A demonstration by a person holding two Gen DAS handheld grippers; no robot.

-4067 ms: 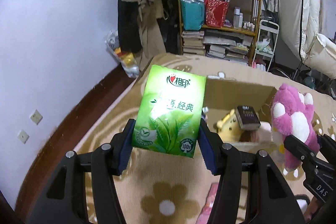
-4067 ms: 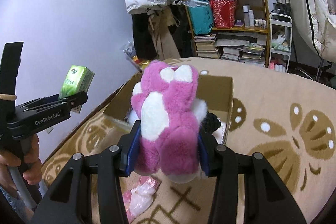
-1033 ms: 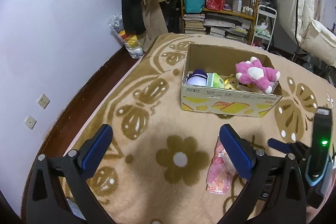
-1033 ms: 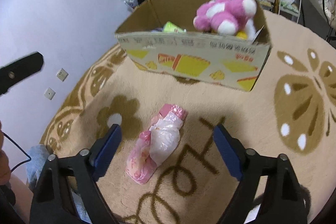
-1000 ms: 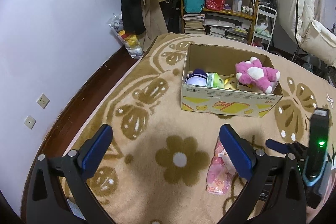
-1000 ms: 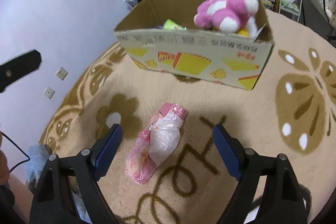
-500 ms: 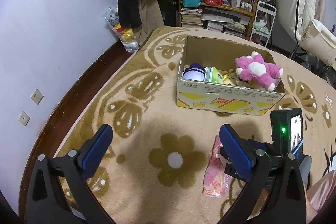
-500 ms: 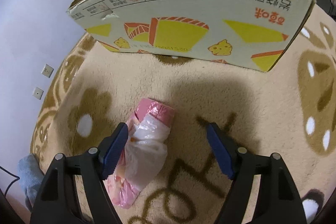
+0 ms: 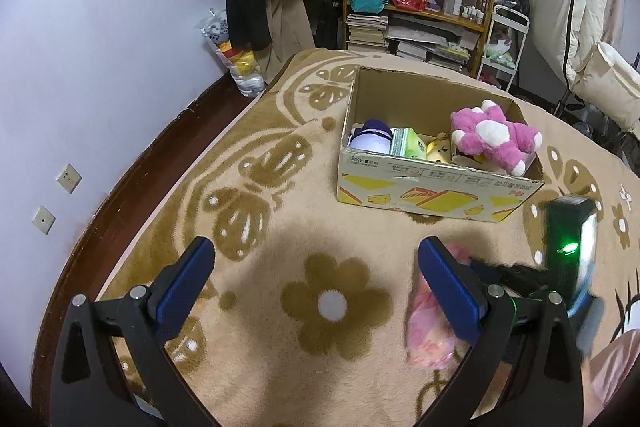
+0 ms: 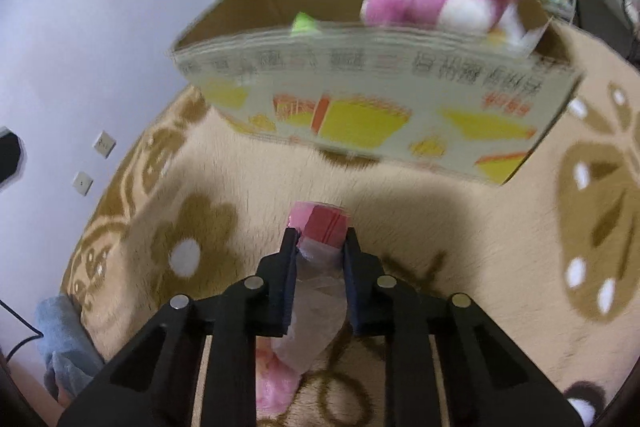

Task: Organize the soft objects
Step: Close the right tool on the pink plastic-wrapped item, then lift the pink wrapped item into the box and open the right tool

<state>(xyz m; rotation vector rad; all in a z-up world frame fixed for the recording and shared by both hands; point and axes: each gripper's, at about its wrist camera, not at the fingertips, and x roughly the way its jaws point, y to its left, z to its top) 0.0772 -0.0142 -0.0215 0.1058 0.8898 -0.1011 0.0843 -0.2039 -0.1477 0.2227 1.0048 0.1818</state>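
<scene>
Right gripper [image 10: 318, 247] pinched narrow on the pink pack [image 10: 320, 227] lying on the rug at 6 o'clock from the box [image 9: 436, 187], likely for lifting in beside the plush [image 9: 494, 137]; left gripper [image 9: 316, 281] spread wide, empty, held clear.

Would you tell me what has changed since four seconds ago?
Both grippers released their loads into the box: tissue pack and pink plush. The right gripper then dropped and closed on the pink packet. The left gripper is open. The box stayed put.
</scene>
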